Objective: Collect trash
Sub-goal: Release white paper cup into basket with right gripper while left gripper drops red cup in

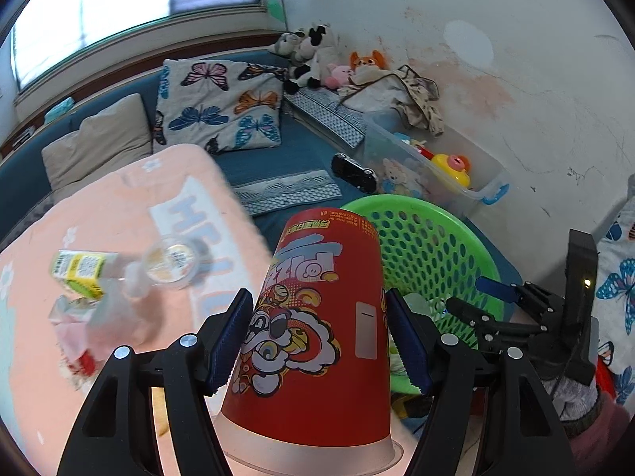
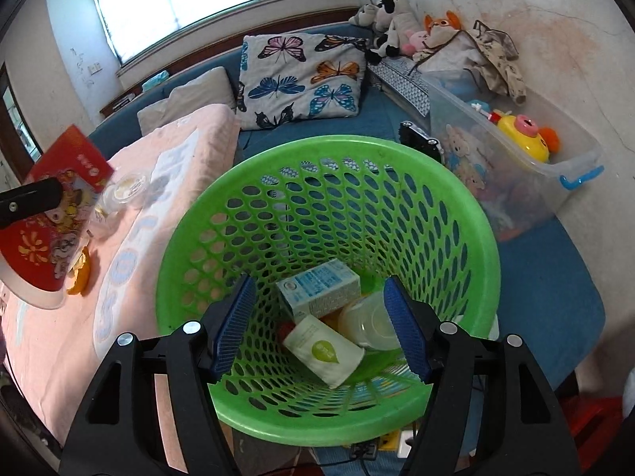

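Note:
My left gripper (image 1: 319,317) is shut on an upside-down red printed paper cup (image 1: 313,261), with a blue pad pressed on each side, above the pink table edge. The same red cup (image 2: 43,218) shows at the far left of the right wrist view. Right of it stands a green perforated basket (image 1: 436,246). My right gripper (image 2: 321,329) hangs open over the basket (image 2: 329,146), nothing between its pads. Inside lie a light-blue carton (image 2: 317,289), a white pouch (image 2: 323,351) and a clear plastic cup (image 2: 369,321). A yellow carton (image 1: 79,269), a clear lidded cup (image 1: 170,261) and crumpled wrappers (image 1: 79,317) remain on the table.
The pink-covered table (image 1: 119,206) fills the left, with orange peel (image 2: 79,273) on it. Behind are a blue sofa with a butterfly pillow (image 2: 301,79), a black toy car (image 1: 353,172) and a clear toy bin (image 2: 516,150) against the wall.

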Tool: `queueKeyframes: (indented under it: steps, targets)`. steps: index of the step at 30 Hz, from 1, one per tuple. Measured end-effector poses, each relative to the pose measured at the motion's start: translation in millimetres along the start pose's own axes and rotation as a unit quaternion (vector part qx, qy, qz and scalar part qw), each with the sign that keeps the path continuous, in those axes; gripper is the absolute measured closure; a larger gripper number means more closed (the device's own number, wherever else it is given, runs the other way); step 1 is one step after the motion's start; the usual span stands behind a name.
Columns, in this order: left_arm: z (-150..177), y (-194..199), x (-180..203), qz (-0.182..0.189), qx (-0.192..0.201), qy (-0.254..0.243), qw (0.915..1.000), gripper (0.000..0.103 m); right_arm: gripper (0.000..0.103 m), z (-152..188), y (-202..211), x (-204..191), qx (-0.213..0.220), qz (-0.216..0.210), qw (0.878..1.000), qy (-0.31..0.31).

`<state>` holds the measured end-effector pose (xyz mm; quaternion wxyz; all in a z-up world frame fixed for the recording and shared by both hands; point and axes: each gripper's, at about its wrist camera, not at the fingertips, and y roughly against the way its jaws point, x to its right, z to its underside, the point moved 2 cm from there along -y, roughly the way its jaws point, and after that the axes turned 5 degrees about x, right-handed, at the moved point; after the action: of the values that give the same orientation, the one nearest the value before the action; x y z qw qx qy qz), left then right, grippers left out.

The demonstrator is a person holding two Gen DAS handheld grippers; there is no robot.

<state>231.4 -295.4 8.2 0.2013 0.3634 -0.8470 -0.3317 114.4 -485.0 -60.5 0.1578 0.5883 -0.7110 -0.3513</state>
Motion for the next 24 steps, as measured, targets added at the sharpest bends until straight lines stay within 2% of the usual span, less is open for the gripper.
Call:
queueKeyframes:
  steps: [15,19,24]
  targets:
    - [-1.6,-43.3,39.1,0.024,-0.027,-0.002,0.9993,0.036,0.034,8.8,22.0,17.1,0.015,-0.001,1.0,-0.01]
    - [-1.7,-45.8,41.5,0.027,-0.024,0.001,0.9994,0.029,0.034,8.9,24.6,17.3,0.018,0.0,1.0,-0.013]
    - [0.1,-40.1,42.6,0.031,-0.019,-0.003,0.9993,0.027,0.034,11.0,28.6,16.7,0.02,0.0,1.0,-0.012]
